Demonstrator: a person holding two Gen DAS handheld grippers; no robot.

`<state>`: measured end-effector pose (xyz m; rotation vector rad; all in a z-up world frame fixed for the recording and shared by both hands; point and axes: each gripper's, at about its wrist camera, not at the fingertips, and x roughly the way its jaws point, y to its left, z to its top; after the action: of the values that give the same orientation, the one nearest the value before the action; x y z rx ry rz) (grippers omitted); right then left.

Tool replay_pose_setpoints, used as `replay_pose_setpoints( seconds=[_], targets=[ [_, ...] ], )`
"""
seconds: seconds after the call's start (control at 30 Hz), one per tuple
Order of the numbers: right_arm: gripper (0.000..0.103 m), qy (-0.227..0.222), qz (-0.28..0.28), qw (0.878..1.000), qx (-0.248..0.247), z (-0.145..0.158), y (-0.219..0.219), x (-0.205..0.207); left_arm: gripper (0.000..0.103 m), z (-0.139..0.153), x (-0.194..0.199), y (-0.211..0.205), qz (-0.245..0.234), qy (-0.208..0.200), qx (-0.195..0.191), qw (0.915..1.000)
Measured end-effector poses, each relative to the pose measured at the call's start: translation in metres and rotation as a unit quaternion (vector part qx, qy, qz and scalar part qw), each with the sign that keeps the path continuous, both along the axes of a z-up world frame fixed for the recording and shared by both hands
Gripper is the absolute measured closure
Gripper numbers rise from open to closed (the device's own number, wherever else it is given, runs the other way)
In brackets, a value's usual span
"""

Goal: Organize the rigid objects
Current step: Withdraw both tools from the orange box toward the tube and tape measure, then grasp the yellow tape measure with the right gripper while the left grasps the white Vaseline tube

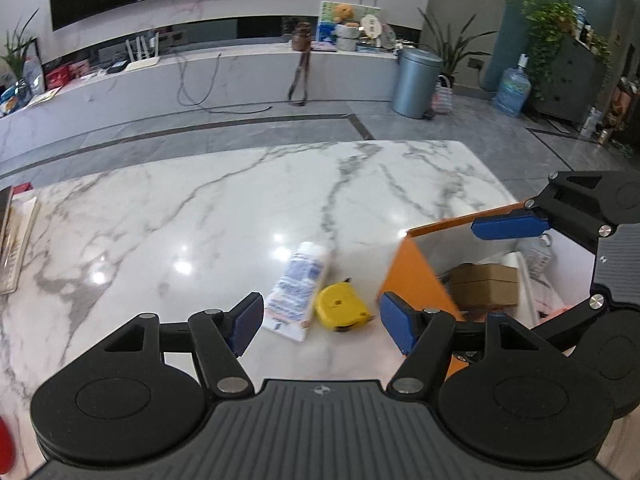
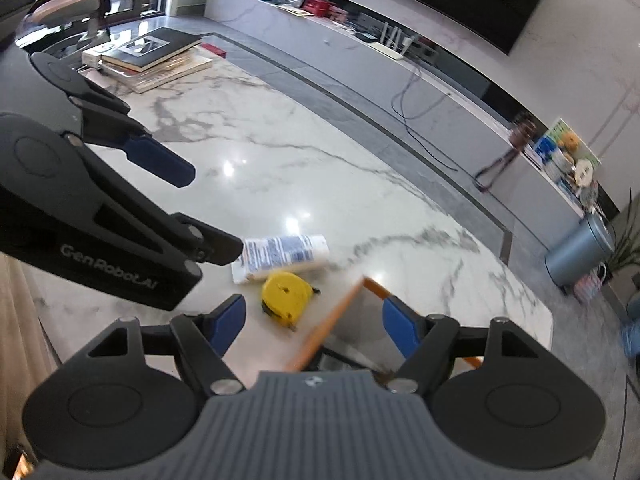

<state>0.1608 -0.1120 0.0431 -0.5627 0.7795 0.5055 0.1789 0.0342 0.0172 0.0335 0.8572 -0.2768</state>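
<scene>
Marble table (image 1: pixel 200 220): tube (image 1: pixel 294 294) touching yellow tape measure (image 1: pixel 342 306), orange box (image 1: pixel 412 276) right; left gripper (image 1: pixel 322 318) and right gripper (image 2: pixel 314 320) both spread, empty.

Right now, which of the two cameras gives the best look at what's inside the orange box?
The left wrist view. It looks over the orange box wall into the interior, where a brown cardboard carton and some pale packaging show. The right wrist view catches only the box's blurred orange edge and a little of the inside; no contents can be made out.

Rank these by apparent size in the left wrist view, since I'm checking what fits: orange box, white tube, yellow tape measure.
1. orange box, cut off by the frame
2. white tube
3. yellow tape measure
</scene>
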Motion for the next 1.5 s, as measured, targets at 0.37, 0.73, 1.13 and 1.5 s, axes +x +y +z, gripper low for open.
replay_pose_setpoints(
  seconds=[0.37, 0.73, 1.13, 1.5],
  targets=[
    [0.032, 0.007, 0.032, 0.999, -0.017, -0.020, 0.036, 0.029, 0.024, -0.025, 0.014, 0.039, 0.030, 0.024, 0.005, 0.9993],
    [0.046, 0.102, 0.087, 0.985, -0.104, -0.077, 0.064, 0.069, 0.024, -0.059, 0.037, 0.040, 0.010, 0.055, 0.010, 0.9984],
    [0.046, 0.189, 0.082, 0.961, -0.184, -0.118, 0.081, 0.105, 0.024, -0.083, 0.054, 0.044, -0.004, 0.073, 0.015, 0.9972],
    [0.050, 0.234, 0.065, 0.957, -0.159, -0.127, 0.082, 0.130, 0.024, -0.091, 0.063, 0.047, -0.019, 0.066, 0.008, 0.9976]
  ],
)
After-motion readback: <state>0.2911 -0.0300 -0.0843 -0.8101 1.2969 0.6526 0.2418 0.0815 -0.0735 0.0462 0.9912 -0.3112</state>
